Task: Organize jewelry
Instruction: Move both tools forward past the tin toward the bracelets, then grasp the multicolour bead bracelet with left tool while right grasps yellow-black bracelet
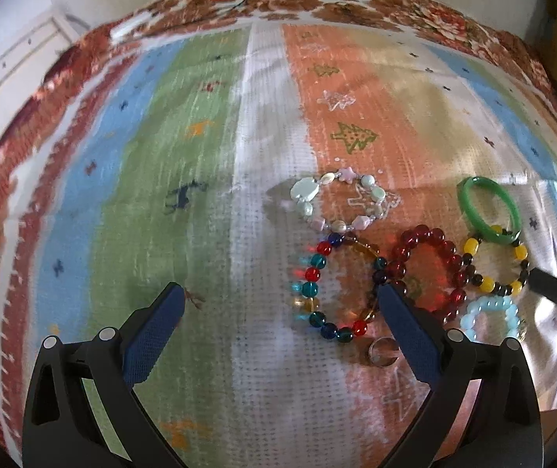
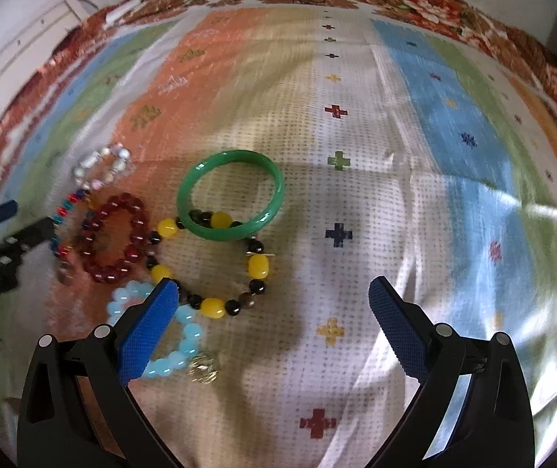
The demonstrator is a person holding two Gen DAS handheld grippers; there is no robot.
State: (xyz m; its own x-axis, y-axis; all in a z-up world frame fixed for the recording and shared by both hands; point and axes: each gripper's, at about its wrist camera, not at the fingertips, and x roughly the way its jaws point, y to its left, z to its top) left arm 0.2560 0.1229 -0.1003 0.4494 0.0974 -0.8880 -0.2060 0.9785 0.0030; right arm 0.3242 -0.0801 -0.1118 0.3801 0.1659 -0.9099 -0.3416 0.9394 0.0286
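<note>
Both grippers spread wide, holding nothing: left gripper (image 1: 278,296) above the striped cloth (image 1: 208,124), multicolour bead bracelet (image 1: 337,288) at its 2 o'clock; right gripper (image 2: 274,292) over the yellow-and-black bead bracelet (image 2: 216,269), green bangle (image 2: 231,199) overlapping that at 12, dark red bracelet (image 2: 114,238) at 9, pale blue one (image 2: 169,335) at 7; no legible writing anywhere

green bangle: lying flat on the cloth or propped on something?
Propped. The green bangle has its near edge resting on the yellow-and-black bead bracelet, overlapping its beads; the far edge sits on the cloth.
</note>
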